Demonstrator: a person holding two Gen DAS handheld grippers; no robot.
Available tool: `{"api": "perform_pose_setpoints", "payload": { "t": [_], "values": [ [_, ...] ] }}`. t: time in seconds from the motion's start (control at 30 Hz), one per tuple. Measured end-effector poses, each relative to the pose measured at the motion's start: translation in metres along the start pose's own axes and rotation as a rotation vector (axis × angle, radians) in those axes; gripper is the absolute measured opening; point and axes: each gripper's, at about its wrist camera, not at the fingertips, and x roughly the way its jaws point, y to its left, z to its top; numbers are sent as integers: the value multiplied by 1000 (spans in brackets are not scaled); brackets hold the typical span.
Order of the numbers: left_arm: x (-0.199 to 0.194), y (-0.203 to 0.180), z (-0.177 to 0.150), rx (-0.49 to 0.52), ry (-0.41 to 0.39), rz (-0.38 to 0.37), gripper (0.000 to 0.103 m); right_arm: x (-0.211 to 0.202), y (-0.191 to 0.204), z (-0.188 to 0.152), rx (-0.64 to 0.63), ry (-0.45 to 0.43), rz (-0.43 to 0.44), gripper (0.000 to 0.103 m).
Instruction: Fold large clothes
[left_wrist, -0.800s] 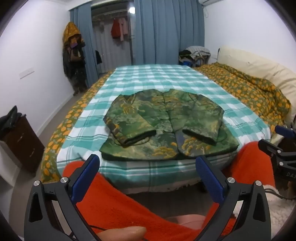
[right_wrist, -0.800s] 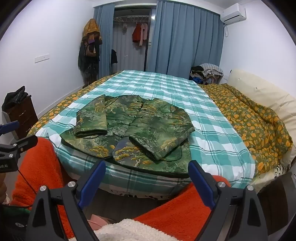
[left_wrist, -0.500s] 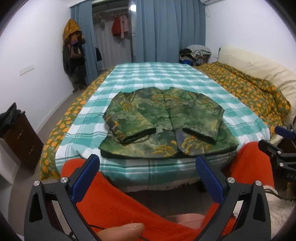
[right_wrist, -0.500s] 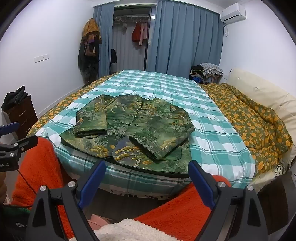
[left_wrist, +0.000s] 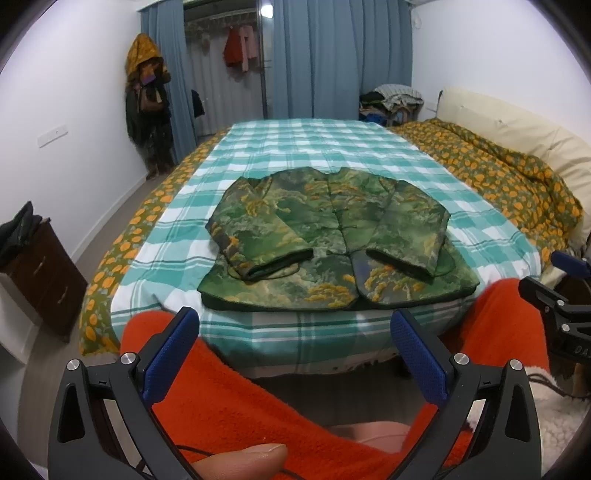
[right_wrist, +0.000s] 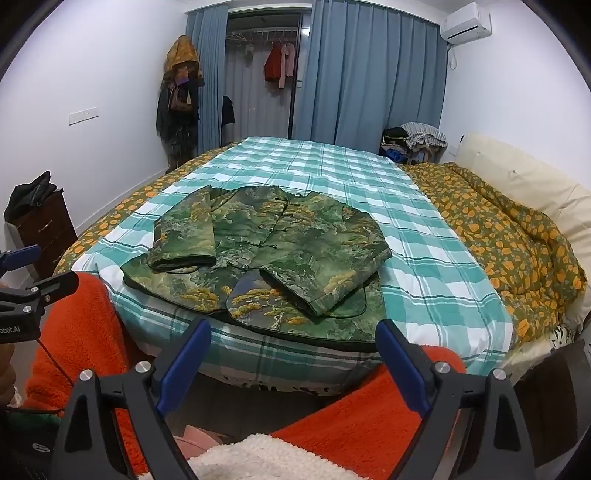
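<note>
- The left tool (left_wrist: 295, 328) stands wide, with nothing between its blue pads.
- The right tool (right_wrist: 293, 338) is also wide and empty.
- The green padded jacket with yellow pattern (left_wrist: 332, 240) (right_wrist: 266, 258) lies ahead of both tools on the teal checked bed (left_wrist: 306, 147), sleeves folded inward.

Green jacket (right_wrist: 266, 254) lies sleeves-folded on checked bed (right_wrist: 424, 280), right claw (right_wrist: 291, 354) empty.

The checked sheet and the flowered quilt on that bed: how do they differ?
The checked sheet is teal and white, lies flat, and carries the green jacket. The flowered quilt is olive with orange blossoms, rumpled in a heap along the right side, with nothing resting on it. Both cover the same bed.
</note>
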Motion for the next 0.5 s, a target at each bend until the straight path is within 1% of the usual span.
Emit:
{"api": "perform_pose_setpoints", "payload": {
  "t": [0.5],
  "values": [
    [2,1,-4,6,13,-1,103,3,1,-2,0,3,2,93]
  ]
}}
